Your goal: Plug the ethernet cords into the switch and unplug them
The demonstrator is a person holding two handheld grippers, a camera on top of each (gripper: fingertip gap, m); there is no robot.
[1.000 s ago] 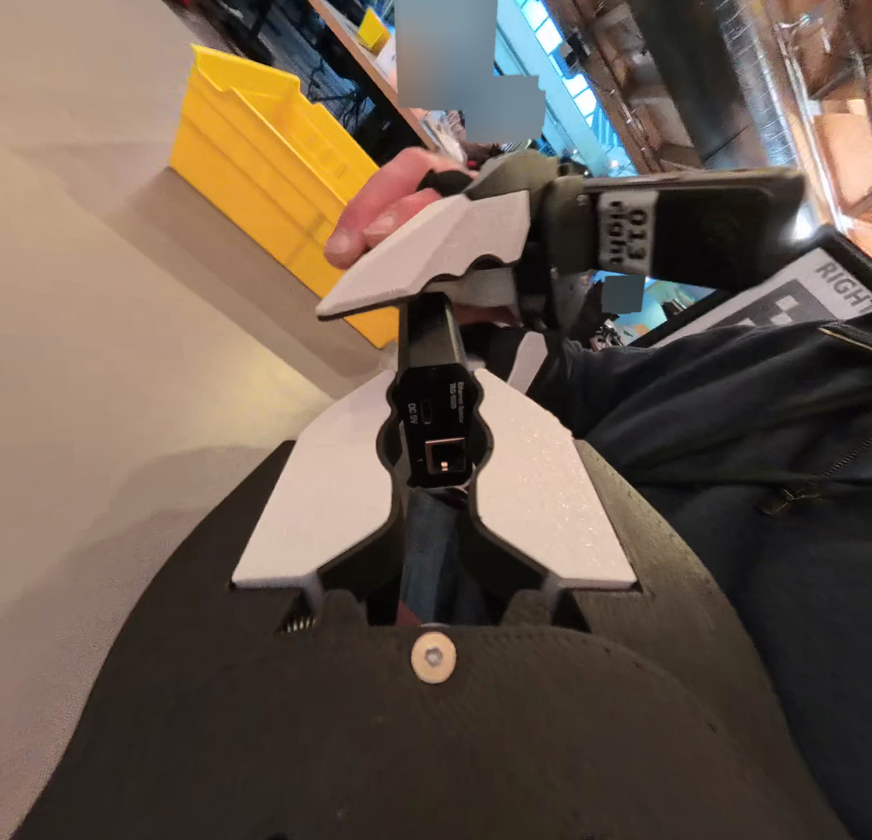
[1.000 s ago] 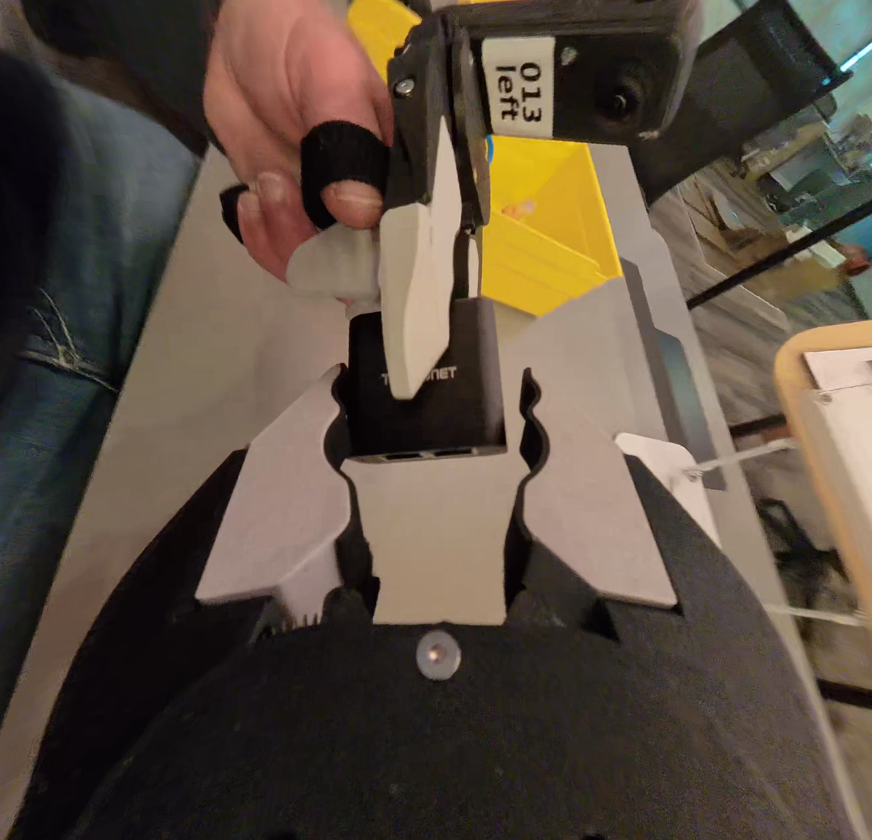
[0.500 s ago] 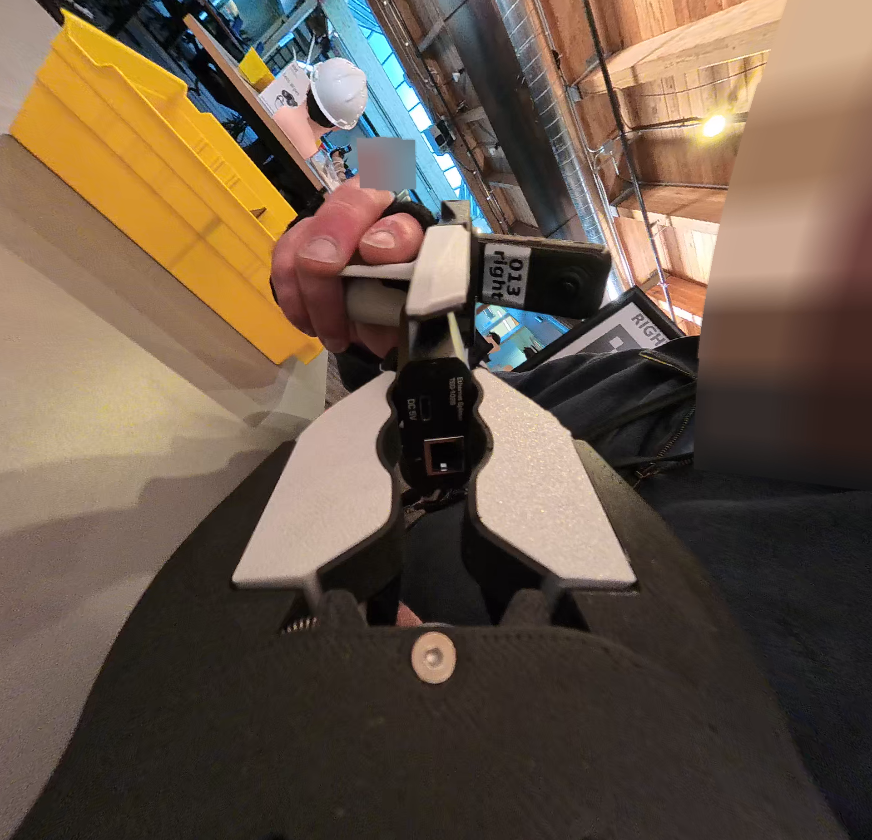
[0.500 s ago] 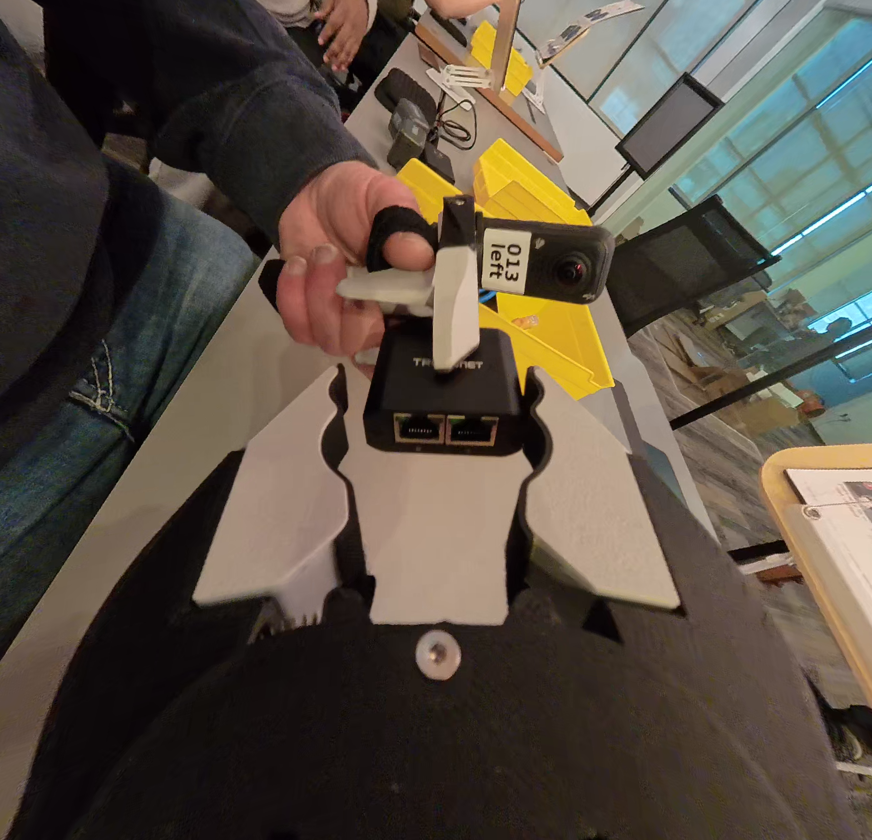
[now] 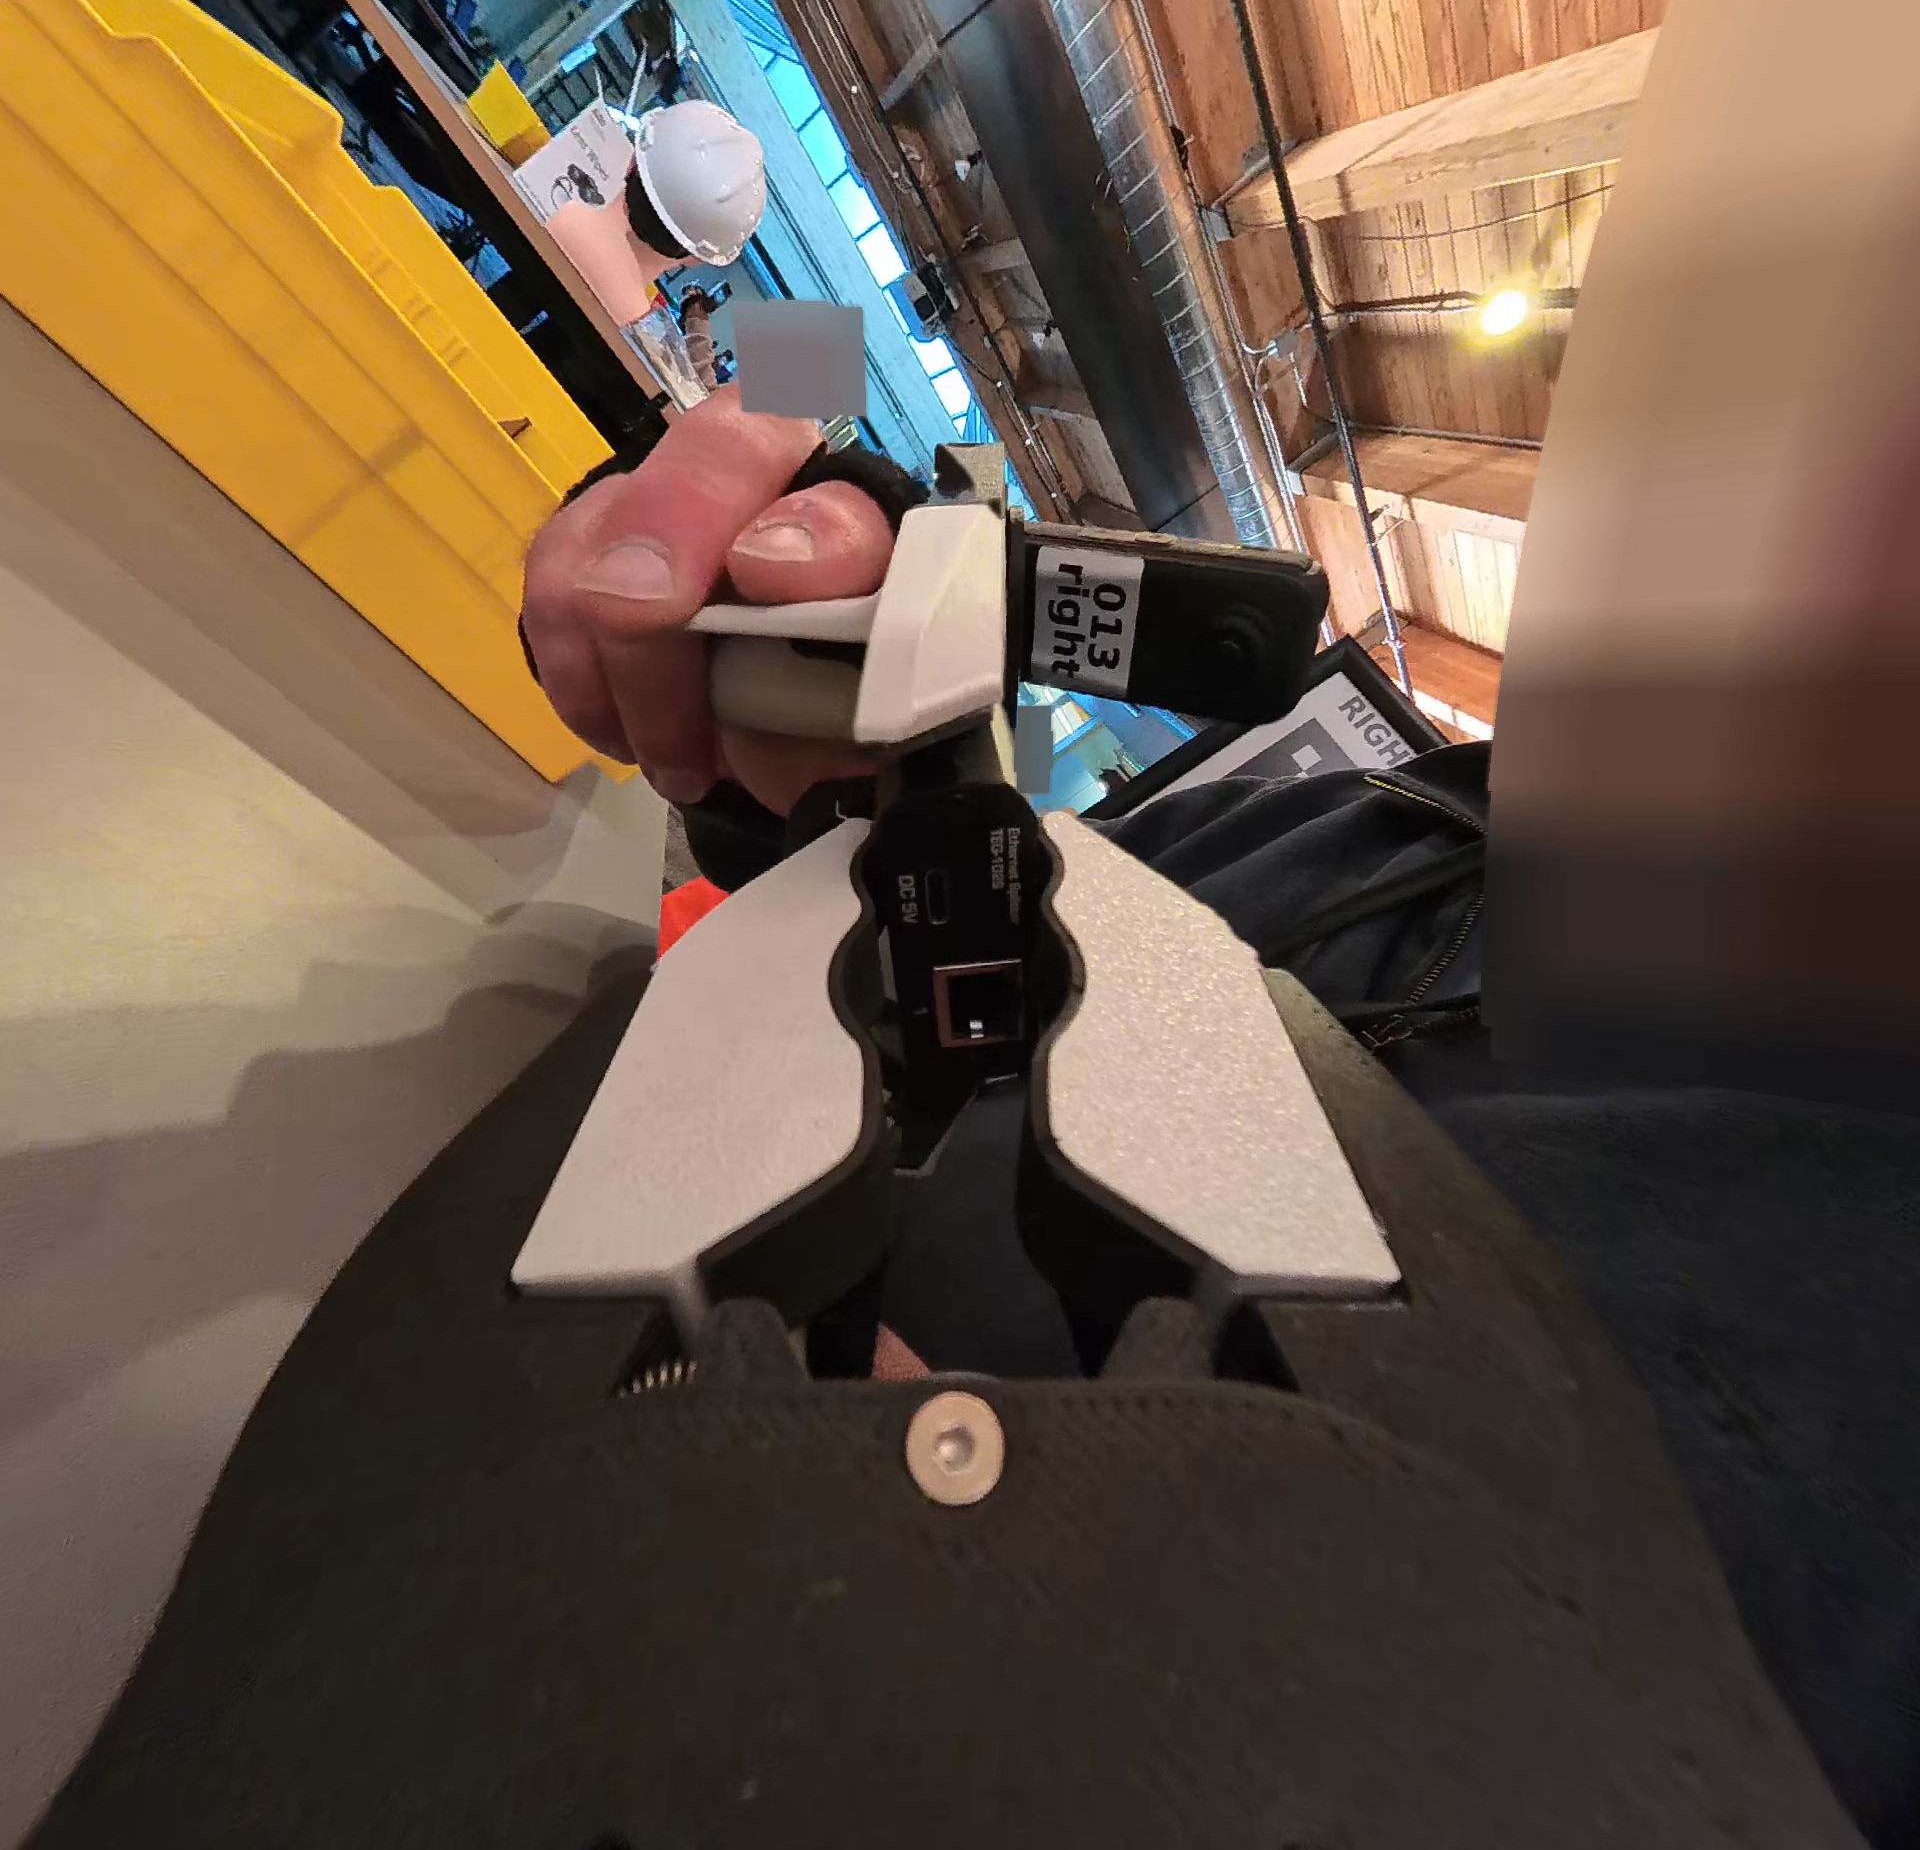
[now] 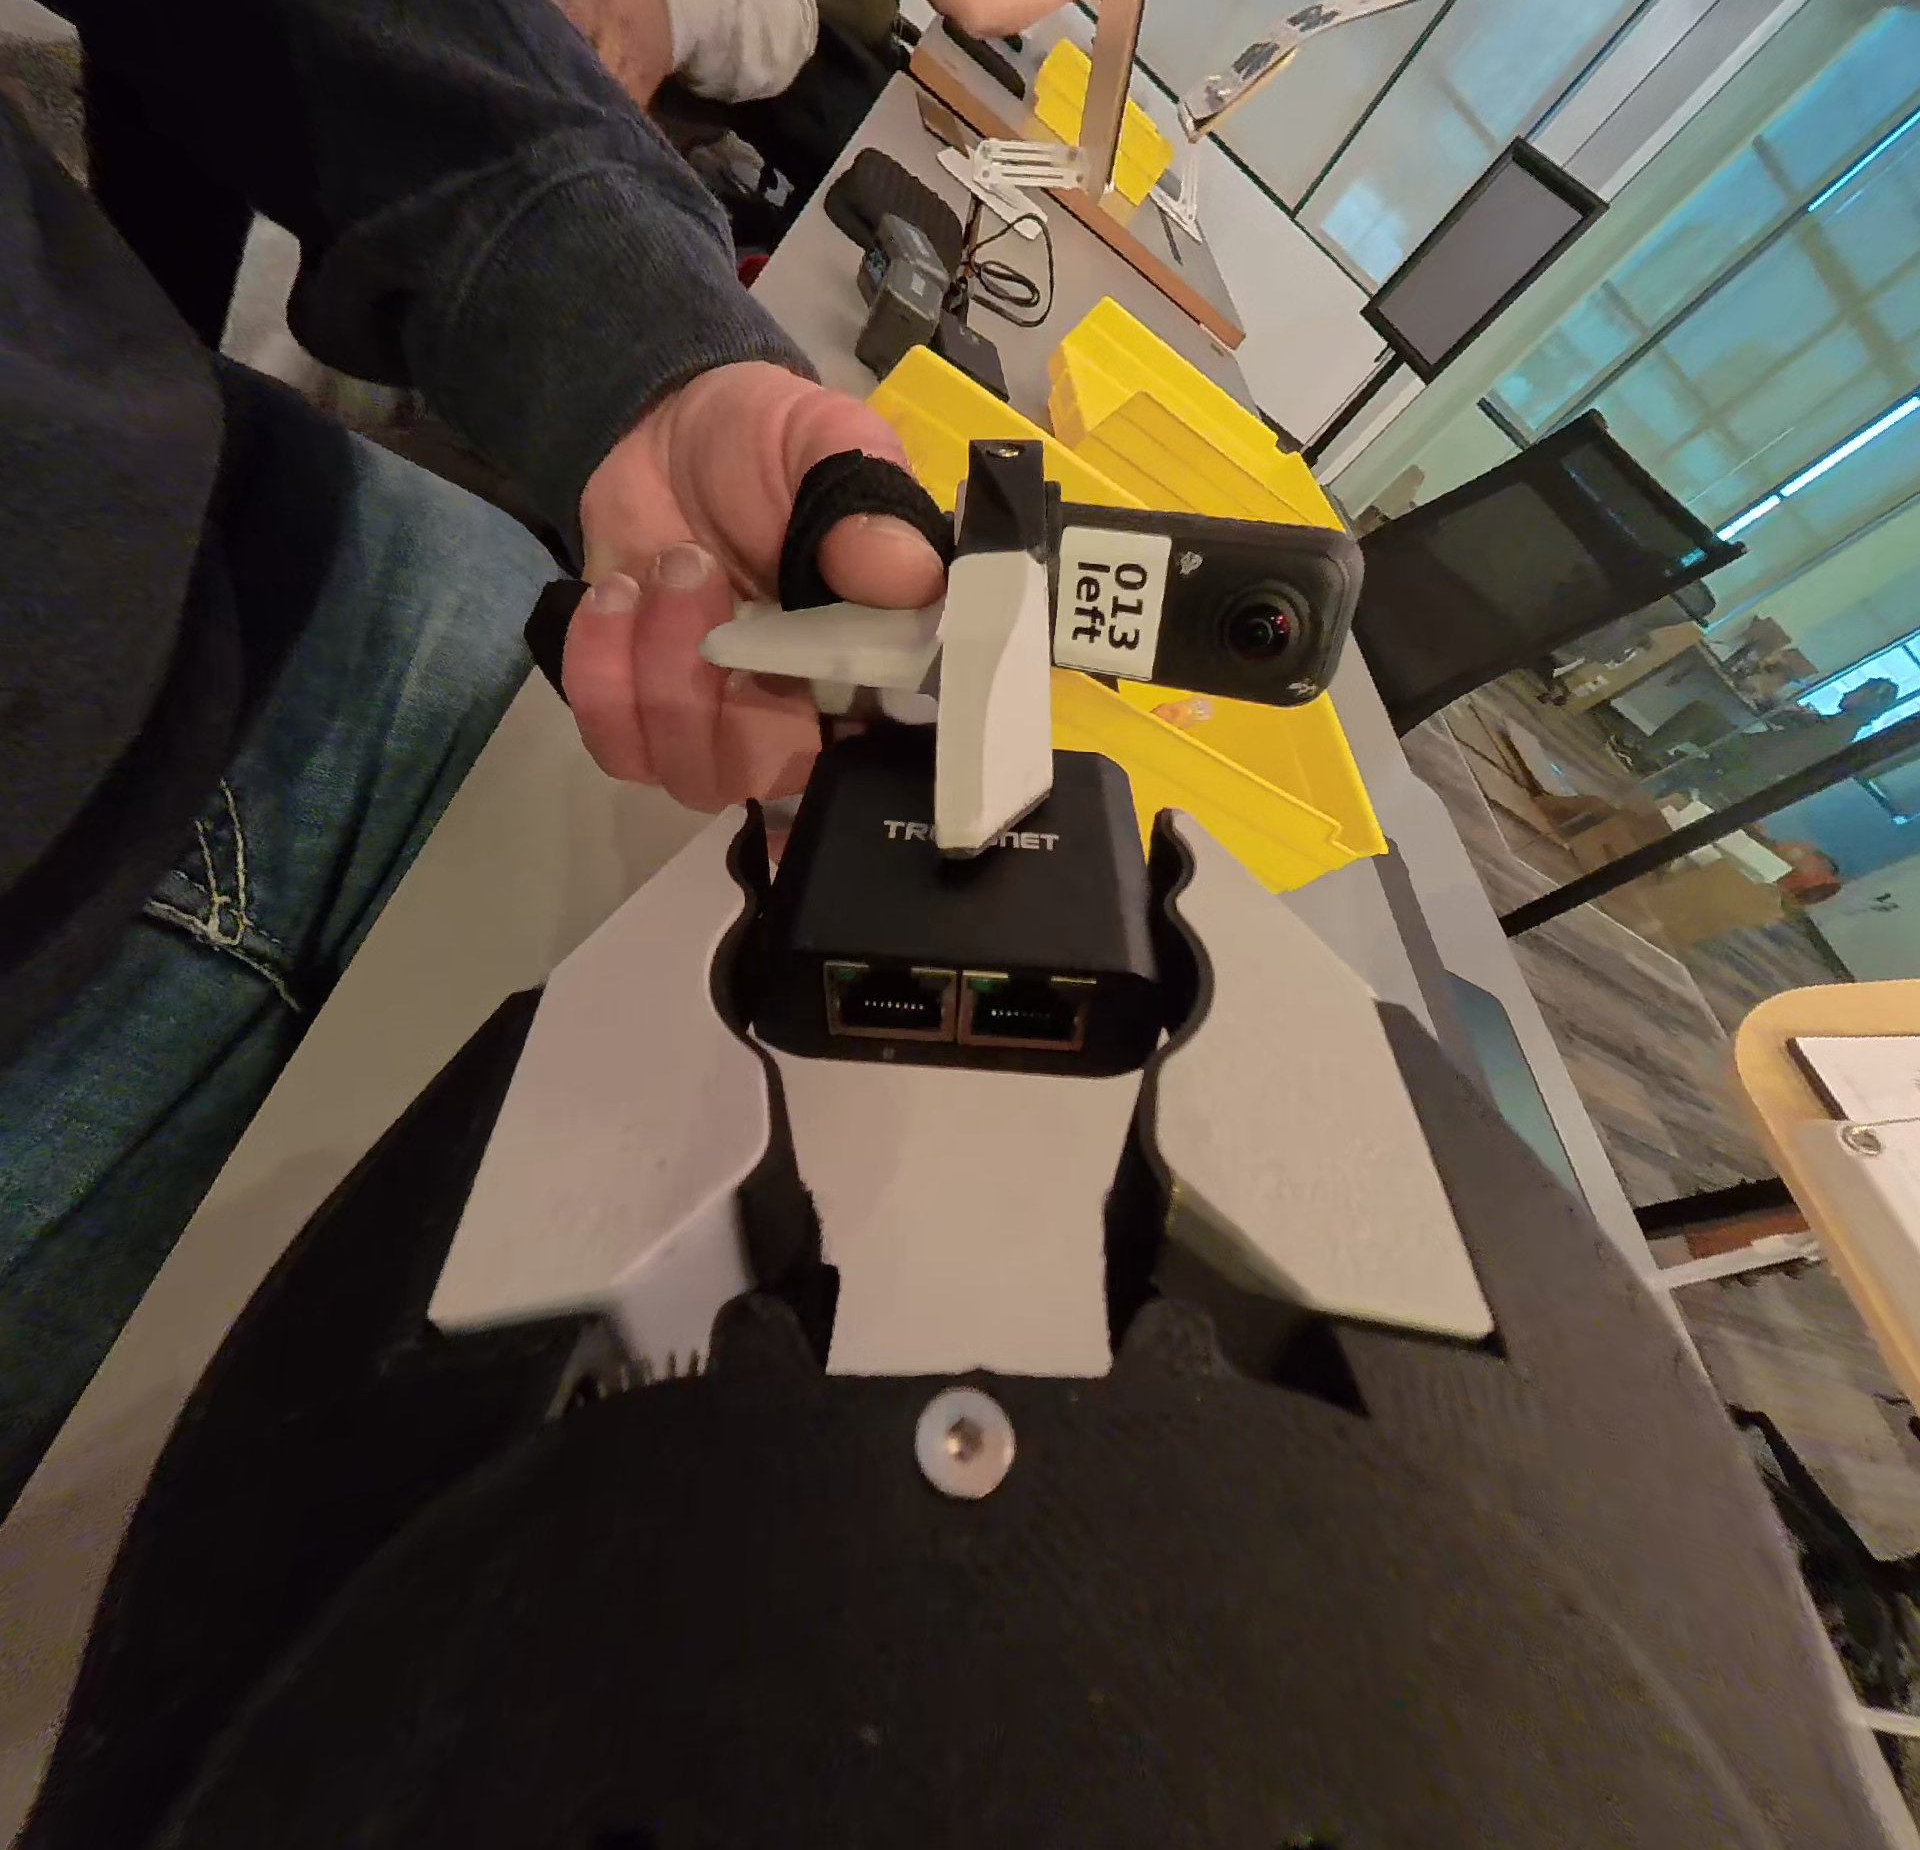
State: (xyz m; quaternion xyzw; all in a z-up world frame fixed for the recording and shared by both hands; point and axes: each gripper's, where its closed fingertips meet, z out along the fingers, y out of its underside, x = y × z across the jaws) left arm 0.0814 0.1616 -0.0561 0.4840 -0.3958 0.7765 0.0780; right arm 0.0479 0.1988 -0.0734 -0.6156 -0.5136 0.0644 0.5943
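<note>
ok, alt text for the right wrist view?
A black switch sits between the right gripper fingers, its two empty ports facing the camera; whether the fingers touch it is unclear. The left gripper, held by a hand, pinches the switch from the far side. Yellow bins sit on the grey table behind.

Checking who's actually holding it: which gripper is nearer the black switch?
Left. The left gripper is clamped on the switch's flat faces; the right gripper only flanks its two-port end, contact unclear.

Bright daylight through windows (image 6: 1704, 273), ceiling lamp (image 5: 1503, 312) glaring; strong fisheye warp, slight motion blur.
</note>
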